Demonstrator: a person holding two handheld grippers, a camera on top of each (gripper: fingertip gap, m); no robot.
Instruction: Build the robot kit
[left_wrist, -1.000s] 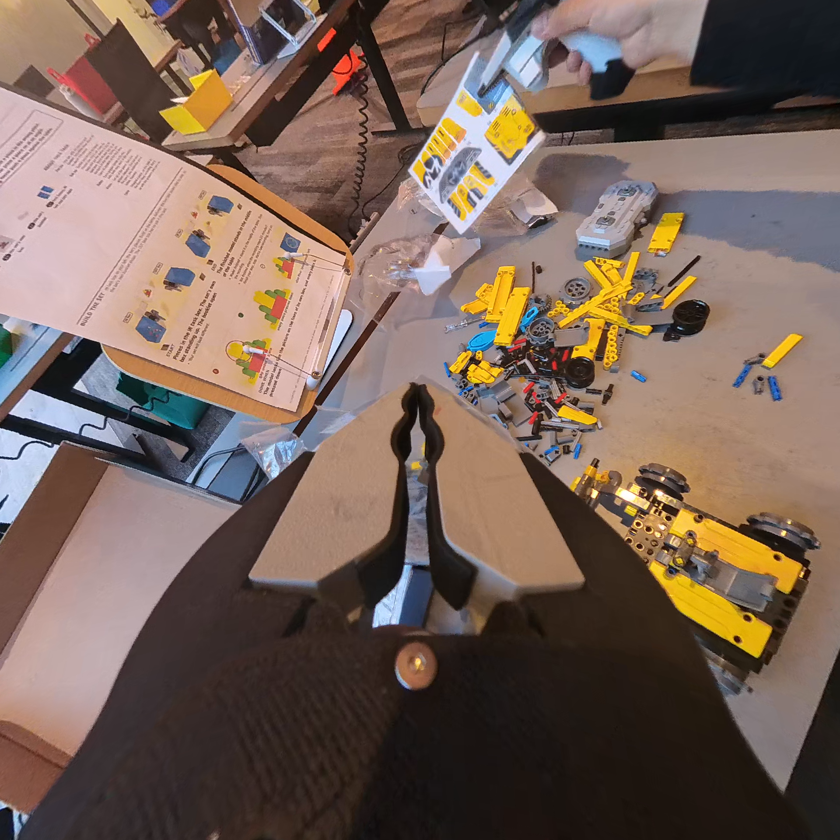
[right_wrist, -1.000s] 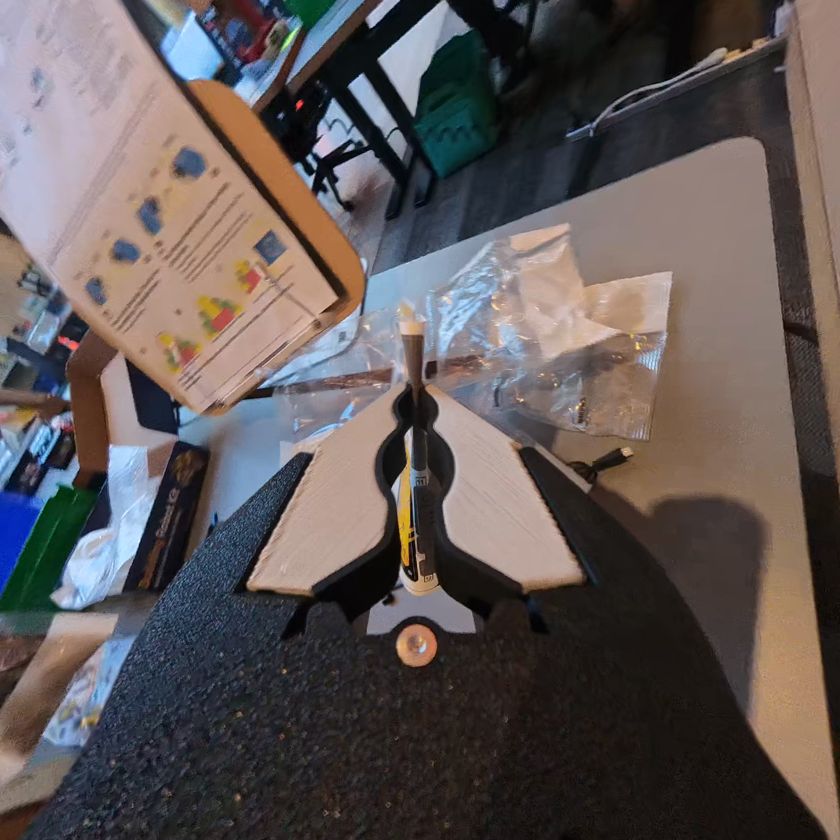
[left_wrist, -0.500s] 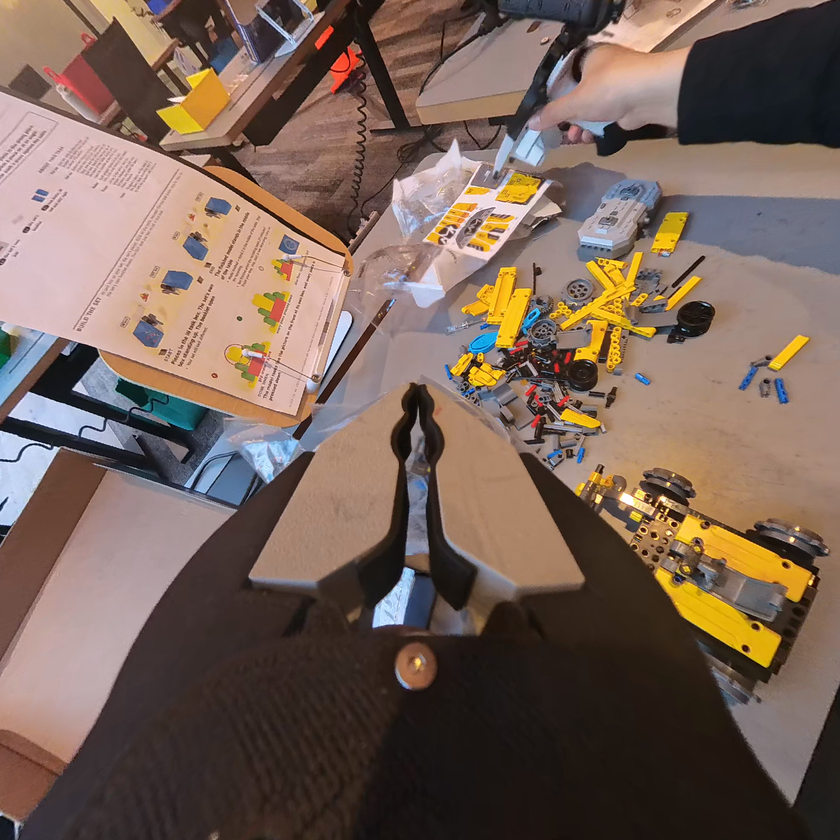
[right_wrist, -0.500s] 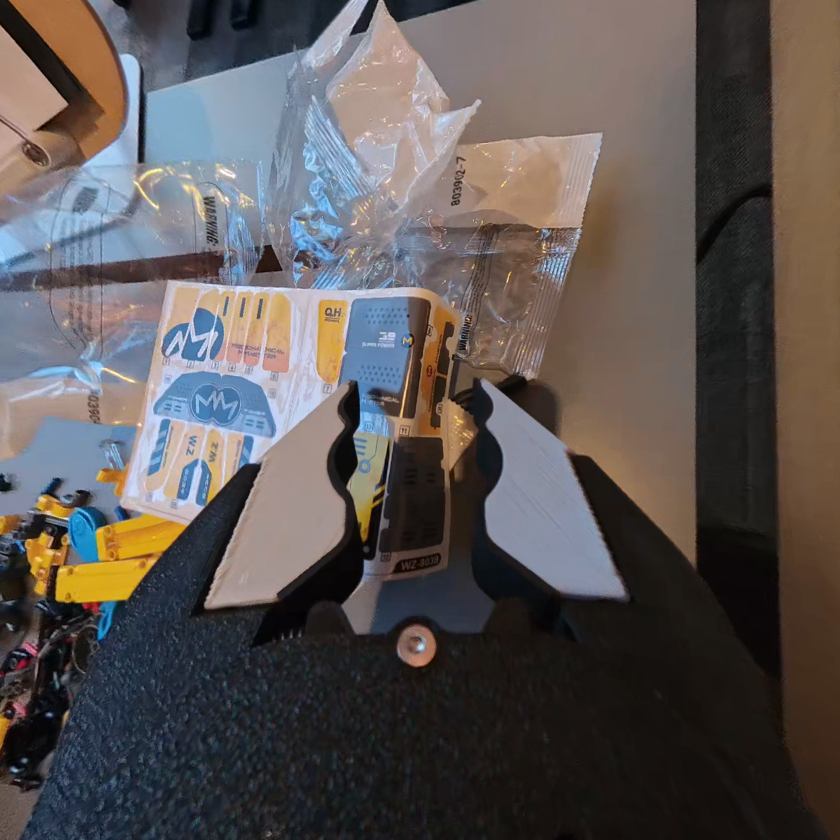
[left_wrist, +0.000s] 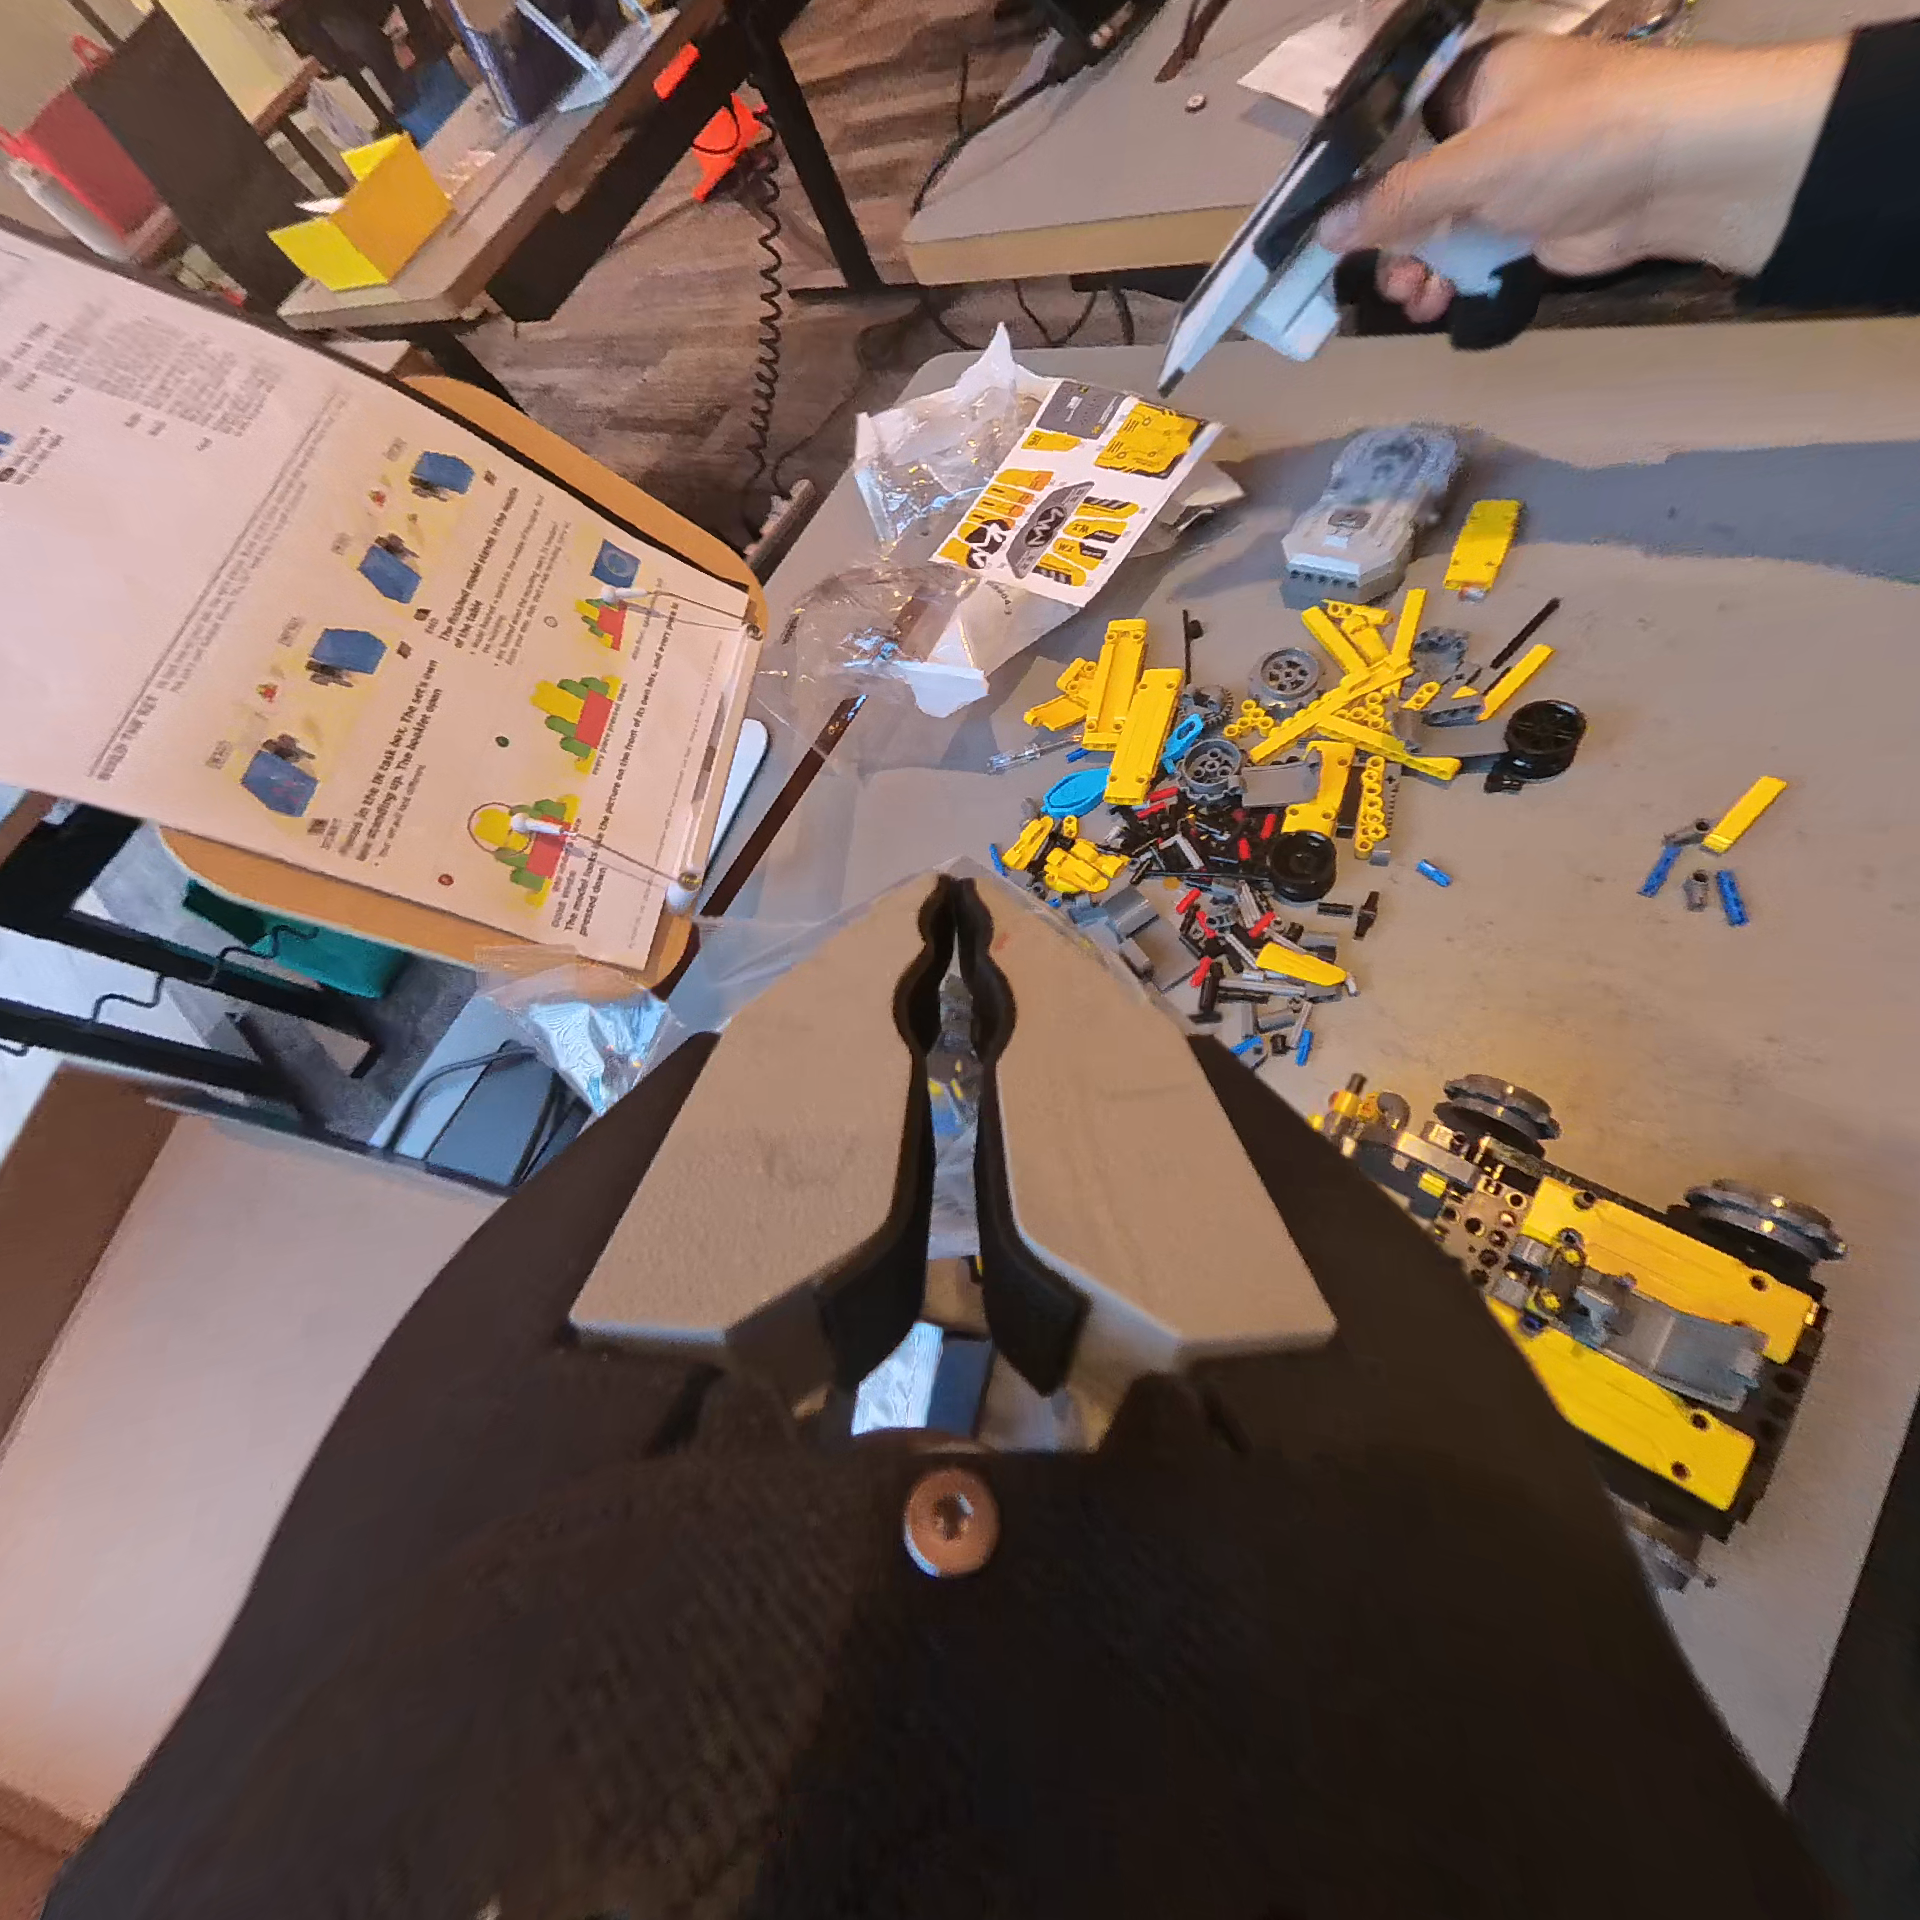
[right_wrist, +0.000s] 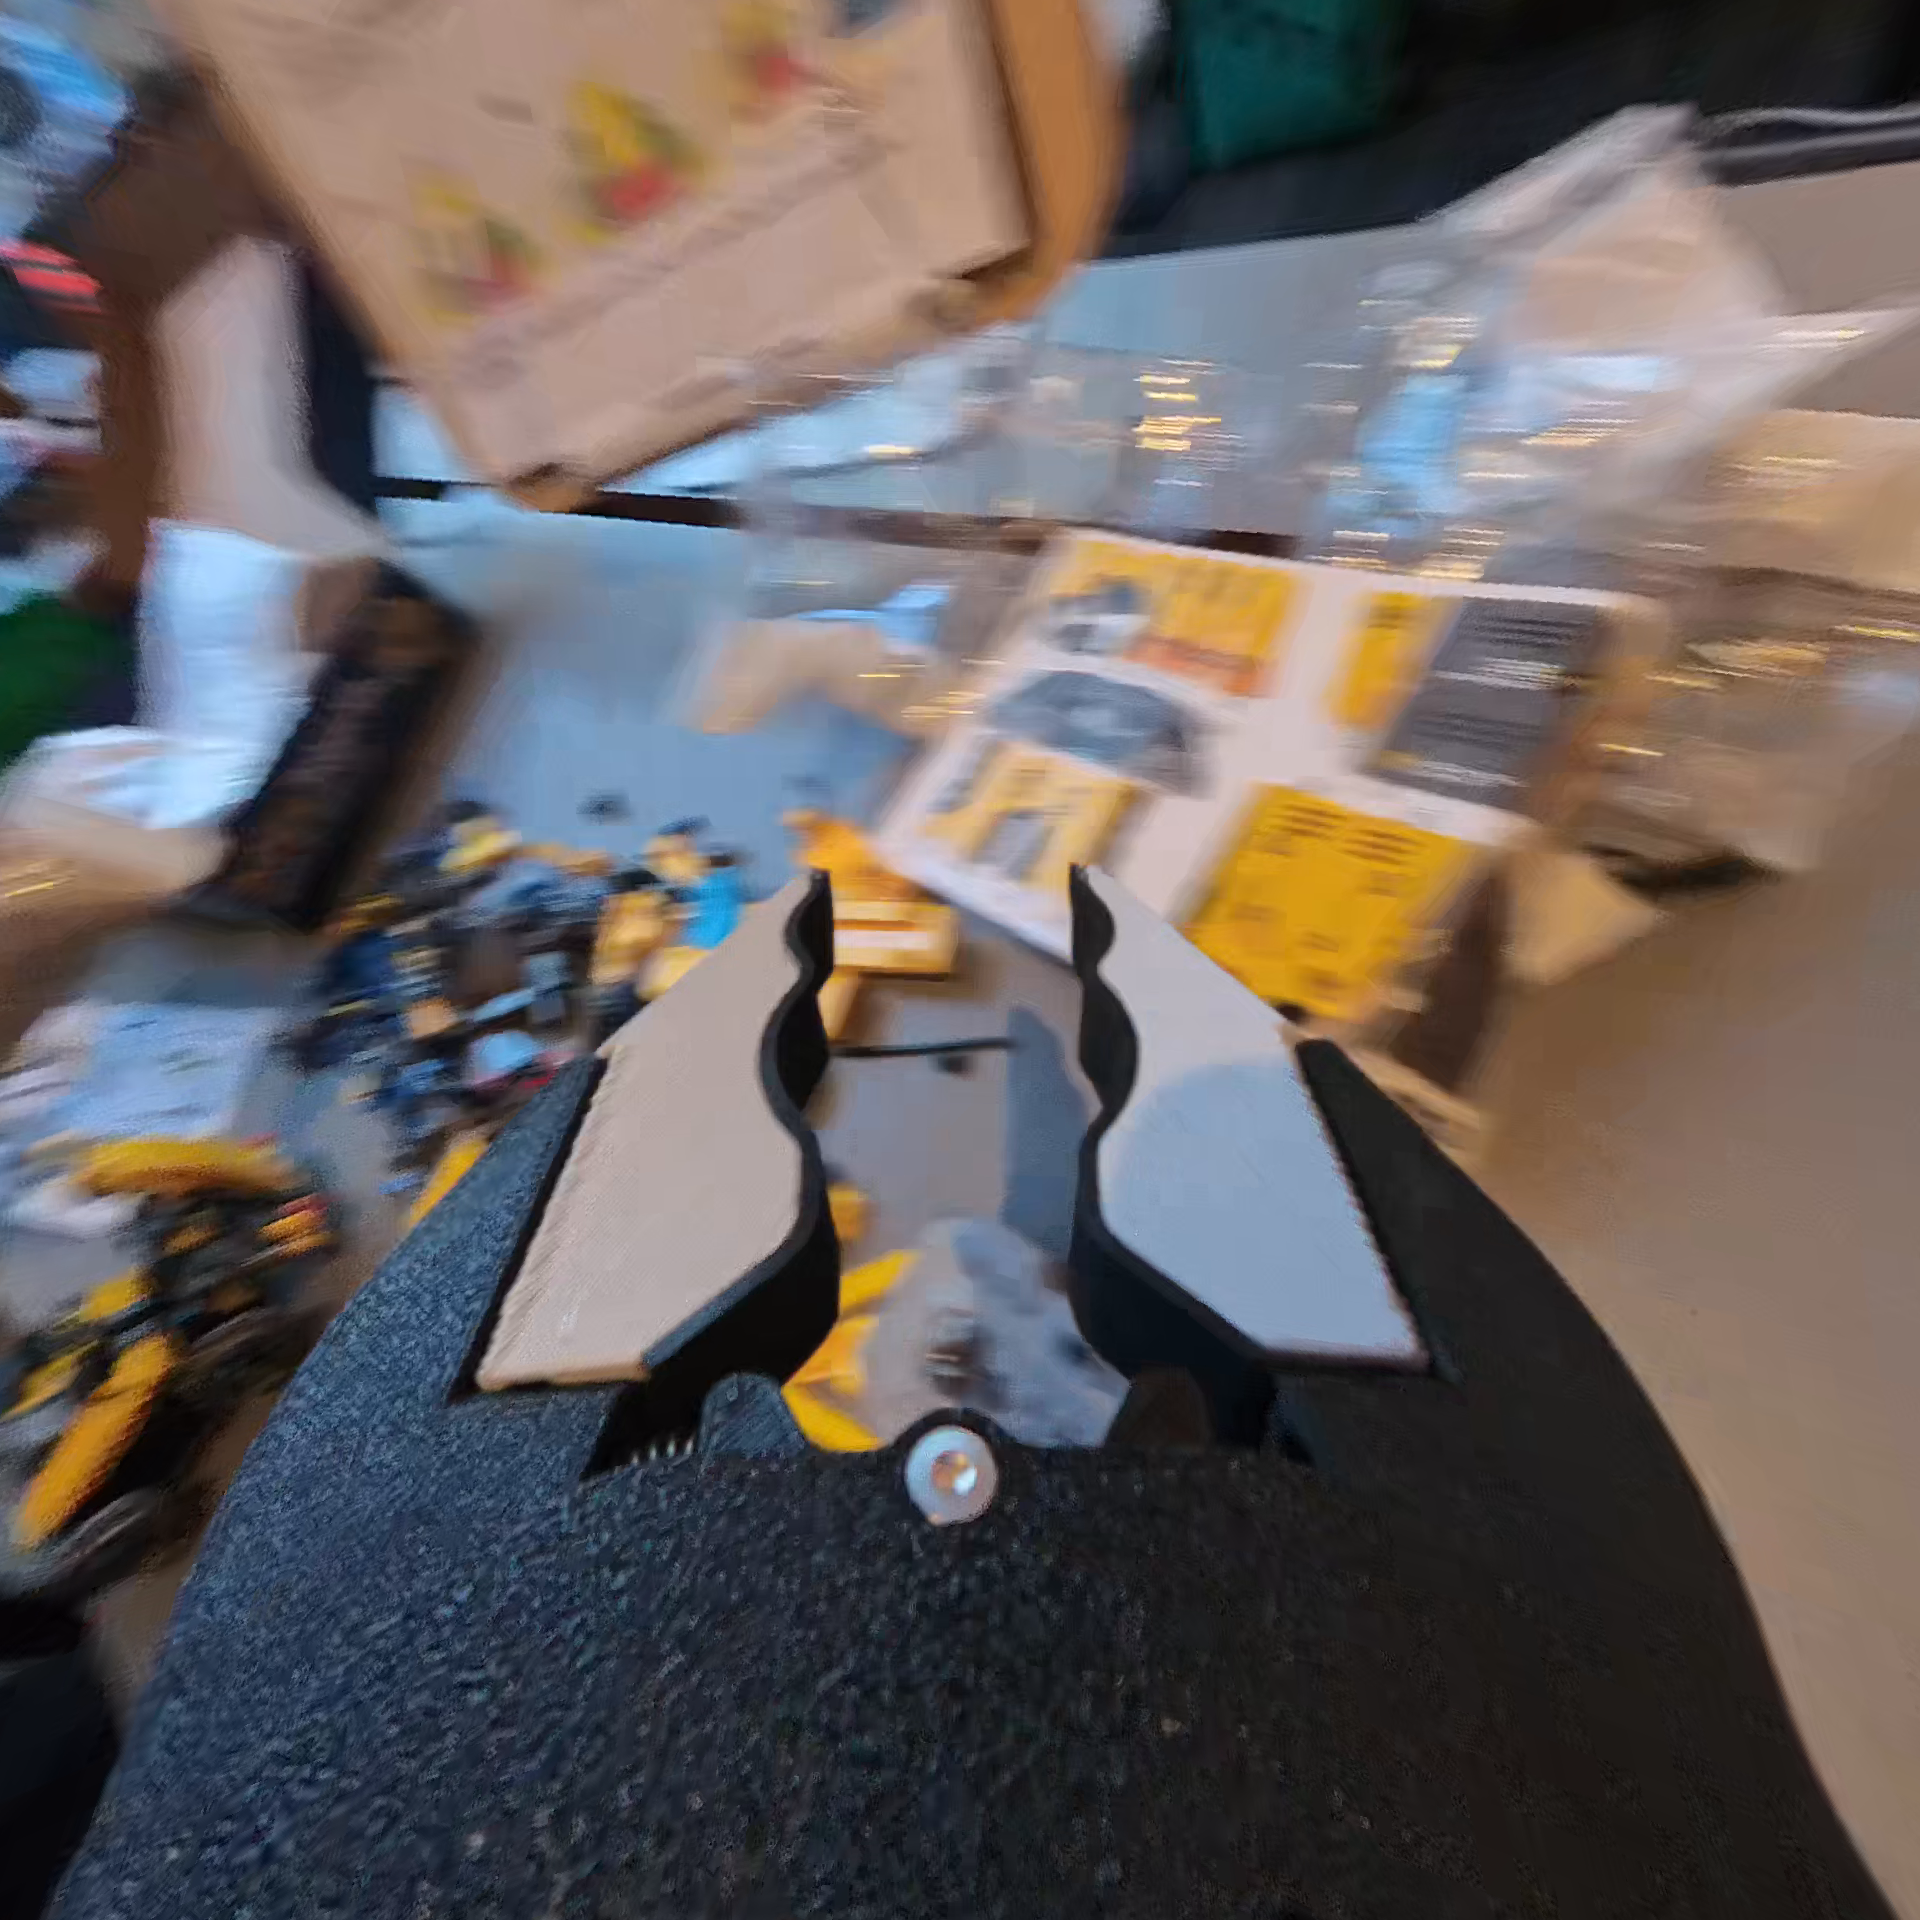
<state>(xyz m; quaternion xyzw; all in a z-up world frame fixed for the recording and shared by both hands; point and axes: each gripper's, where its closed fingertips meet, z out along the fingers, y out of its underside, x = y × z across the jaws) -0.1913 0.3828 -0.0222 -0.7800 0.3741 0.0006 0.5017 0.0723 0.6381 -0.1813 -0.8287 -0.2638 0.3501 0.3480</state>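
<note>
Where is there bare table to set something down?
Bare table lies between the loose brick pile and the yellow toy car, up to the right edge. The far left corner is crowded with the sticker sheet and plastic bags.

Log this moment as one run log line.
left gripper: shut on clear bag | right gripper: open, empty | sticker sheet: flat on table

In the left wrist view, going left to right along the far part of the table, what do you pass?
Sticker sheet → grey battery box → flat yellow panel.
</note>
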